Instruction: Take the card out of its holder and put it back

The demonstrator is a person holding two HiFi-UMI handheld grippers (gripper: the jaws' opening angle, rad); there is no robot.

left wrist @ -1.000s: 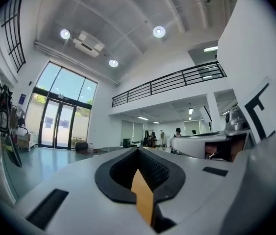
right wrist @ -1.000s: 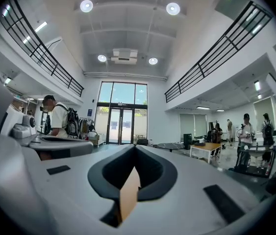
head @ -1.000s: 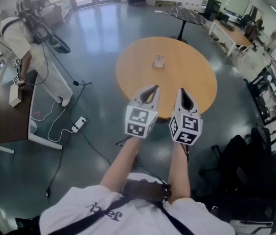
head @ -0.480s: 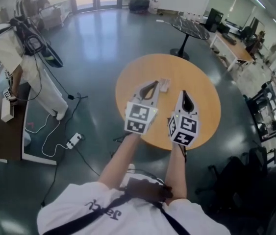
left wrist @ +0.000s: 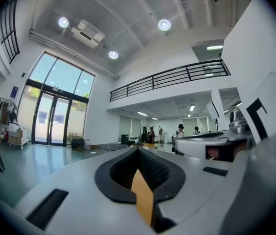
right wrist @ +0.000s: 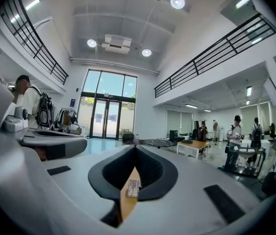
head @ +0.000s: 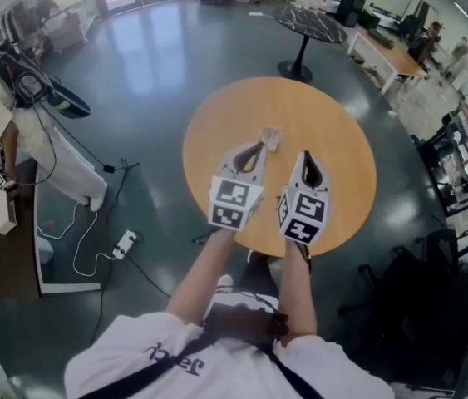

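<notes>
- A round wooden table (head: 346,131) stands on a glossy grey floor (head: 150,73), and the person's two forearms reach out over its near edge
- The card holder (head: 271,137) lies on the table near its middle; it is a small pale thing, too small to tell the card from the holder
- The left claw (head: 259,147) is held over the table with its tip just beside the holder, and whether they touch cannot be told; in the left gripper view its jaws meet at the tips with nothing gripped, and only orange tabletop shows through the gap behind them
- The right claw (head: 308,155) is next to the left one, to the right of the holder; its jaws are likewise pressed together and empty, and the holder (right wrist: 133,187) shows through the opening behind the tips, lying on the table beyond
- A person in pale clothes (head: 1,115) stands at the far left, with a power strip (head: 123,243) on the floor nearby
</notes>
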